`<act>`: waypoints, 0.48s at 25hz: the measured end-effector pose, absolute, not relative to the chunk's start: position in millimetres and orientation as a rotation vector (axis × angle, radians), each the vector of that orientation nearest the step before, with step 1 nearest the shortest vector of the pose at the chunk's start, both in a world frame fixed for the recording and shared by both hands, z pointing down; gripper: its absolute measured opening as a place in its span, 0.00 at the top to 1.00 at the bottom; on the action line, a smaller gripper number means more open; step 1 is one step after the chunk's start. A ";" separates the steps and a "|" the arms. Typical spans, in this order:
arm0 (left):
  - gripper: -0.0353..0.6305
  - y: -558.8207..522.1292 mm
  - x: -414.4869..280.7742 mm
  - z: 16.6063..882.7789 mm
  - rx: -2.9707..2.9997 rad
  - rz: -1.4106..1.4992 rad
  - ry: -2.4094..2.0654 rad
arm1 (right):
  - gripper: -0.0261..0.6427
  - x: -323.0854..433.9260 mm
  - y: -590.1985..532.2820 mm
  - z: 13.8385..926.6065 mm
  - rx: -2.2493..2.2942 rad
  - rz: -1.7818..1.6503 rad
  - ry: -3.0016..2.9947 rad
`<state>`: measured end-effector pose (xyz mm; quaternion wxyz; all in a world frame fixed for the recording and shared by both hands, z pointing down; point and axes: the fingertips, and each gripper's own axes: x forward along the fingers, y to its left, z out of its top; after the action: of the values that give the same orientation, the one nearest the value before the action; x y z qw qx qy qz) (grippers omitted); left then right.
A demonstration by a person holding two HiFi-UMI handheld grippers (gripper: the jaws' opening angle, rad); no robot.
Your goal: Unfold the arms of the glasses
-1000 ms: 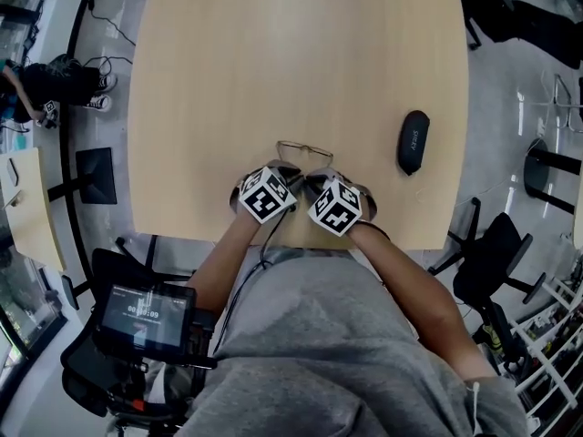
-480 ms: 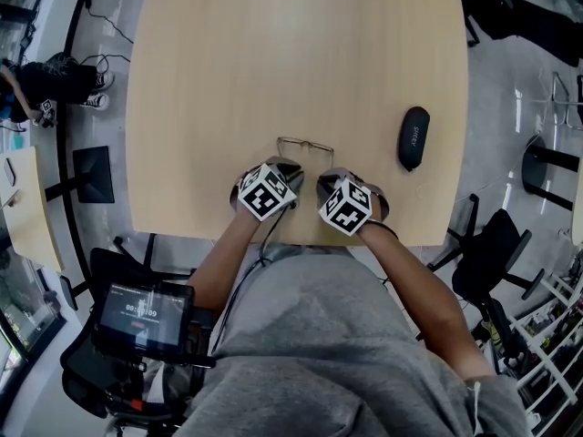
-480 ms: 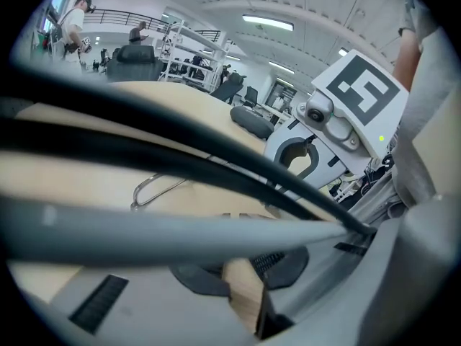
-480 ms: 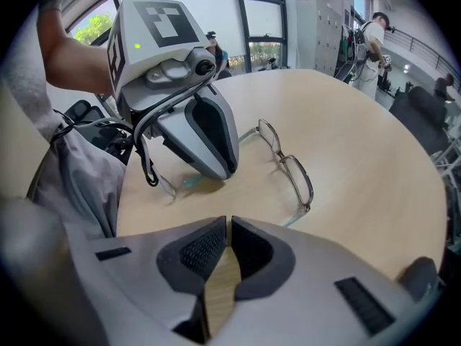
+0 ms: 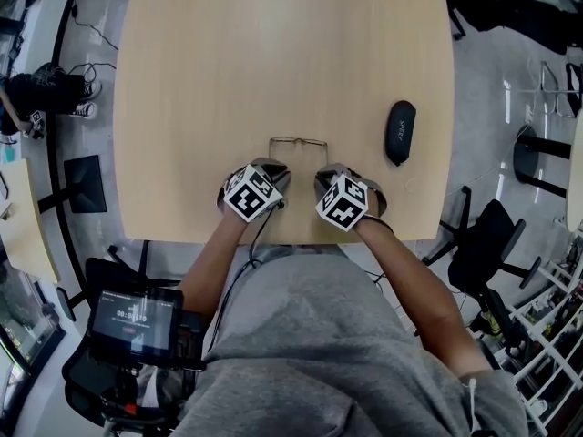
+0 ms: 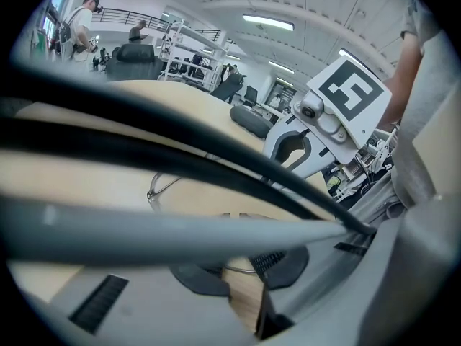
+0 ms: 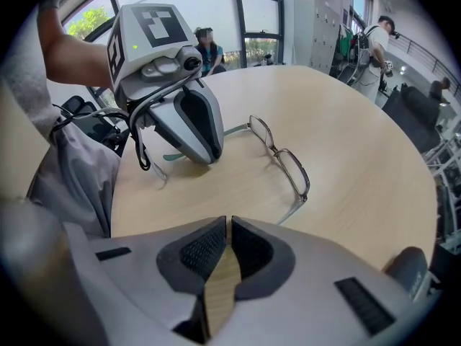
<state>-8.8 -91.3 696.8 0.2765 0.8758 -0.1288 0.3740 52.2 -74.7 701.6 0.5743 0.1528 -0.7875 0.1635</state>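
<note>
overhead, table [image 5: 273,44]: pale wood with rounded corners, as the head view shows it.
glasses [image 5: 298,142]: thin metal frame, lying on the table near its front edge, just ahead of the two tools and between them.
case [image 5: 400,132]: black and oval, on the table well to the right of the glasses.
left gripper [image 5: 271,169]: tips down by the frame's left end.
right gripper [image 5: 328,175]: tips near the frame's right end, not touching it.
grey shirt [image 5: 319,335]: the person's, filling the lower part of the head view.
left gripper view, jaws: a little apart, with bare wood showing in the gap. a thin metal arm of the glasses crosses the gap at the pad tips, and the pads don't look pressed onto it.
left gripper view, black cable [image 6: 266,182]: runs across the foreground and hides much of the table.
right gripper view, jaws: pressed almost together, with only a sliver of table showing between them.
right gripper view, glasses: front standing up, both arms swung out. one arm runs to the left gripper's tips, its teal end showing beyond them. the other points toward this camera.
</note>
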 end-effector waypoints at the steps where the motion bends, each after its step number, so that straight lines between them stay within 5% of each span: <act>1: 0.88 -90.8 -9.6 698.1 2.346 1.005 -0.348 | 0.92 53.6 -74.9 701.8 0.354 0.378 -1.841; 12: 0.88 -90.0 -12.7 699.9 2.351 0.992 -0.361 | 0.92 69.2 -80.7 699.7 0.324 0.368 -1.858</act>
<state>-12.7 -90.0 699.9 0.2786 0.8762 -0.1346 0.3696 69.2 -80.7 699.7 0.5730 0.1382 -0.7924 0.1570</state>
